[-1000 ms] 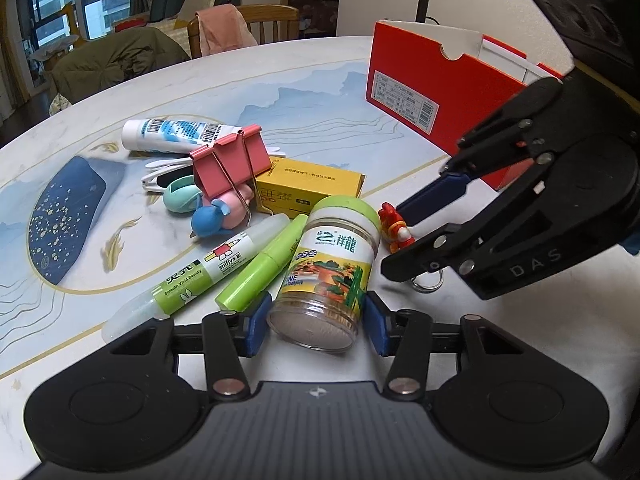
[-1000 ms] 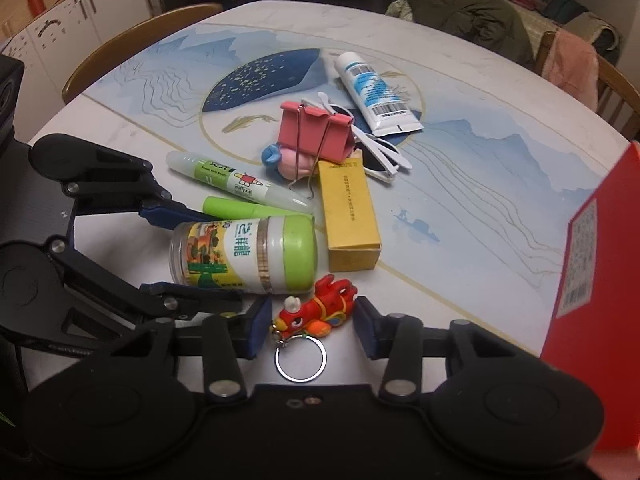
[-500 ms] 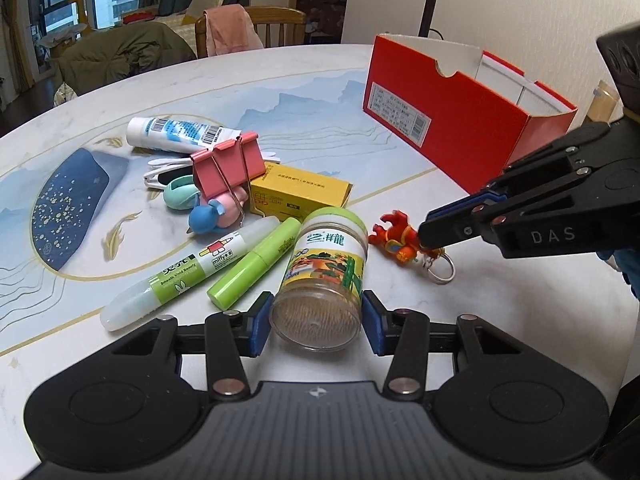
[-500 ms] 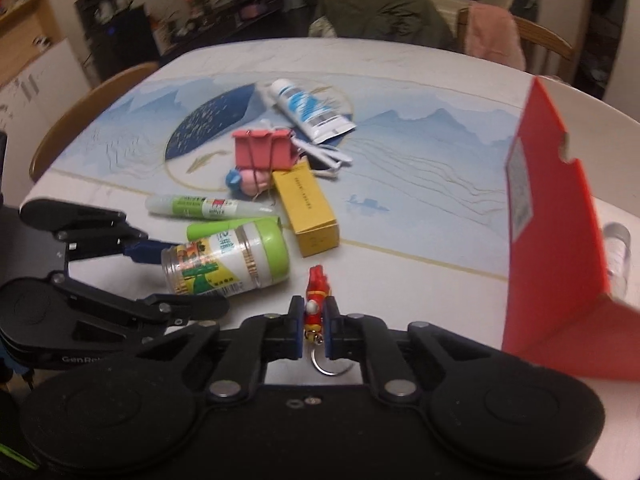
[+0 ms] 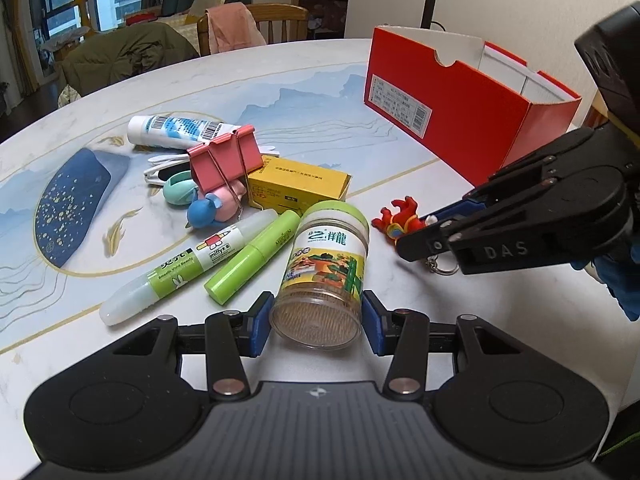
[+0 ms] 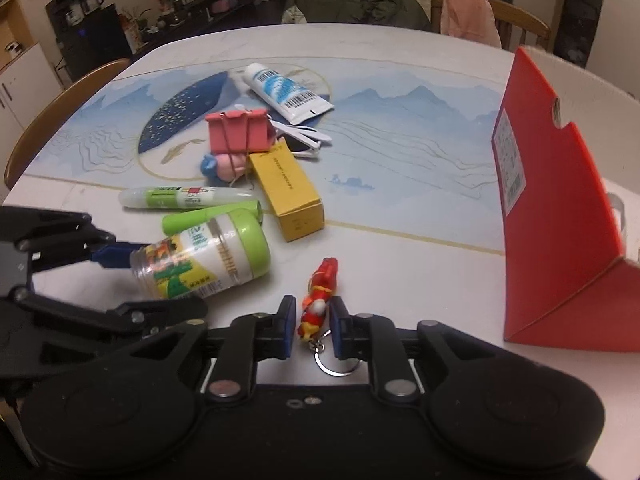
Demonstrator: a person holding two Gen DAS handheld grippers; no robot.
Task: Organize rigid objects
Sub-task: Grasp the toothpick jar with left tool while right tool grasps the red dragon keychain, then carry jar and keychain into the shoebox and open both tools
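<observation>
Green-lidded jar [image 5: 326, 268] lies tipped between my left gripper [image 5: 316, 322] jaws, pads at its sides, contact uncertain, beside the marker [image 5: 252, 258].

From the right wrist, my right gripper [image 6: 311, 327] jaws flank the red keychain figure [image 6: 320, 298] on the worktop [image 6: 400, 216]; grip unclear. Red box [image 6: 560, 216] stands right.

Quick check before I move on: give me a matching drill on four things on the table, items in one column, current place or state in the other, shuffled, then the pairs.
Items:
1. toothpick jar
2. red keychain figure
3. pink binder clip
4. red box

States:
A. stands open at the table's far right side
B. lies on its side between the left gripper pads
C. sits on the pile beside the yellow carton
D. pinched between the right gripper pads

Pairs: 1-B, 2-D, 3-C, 4-A
</observation>
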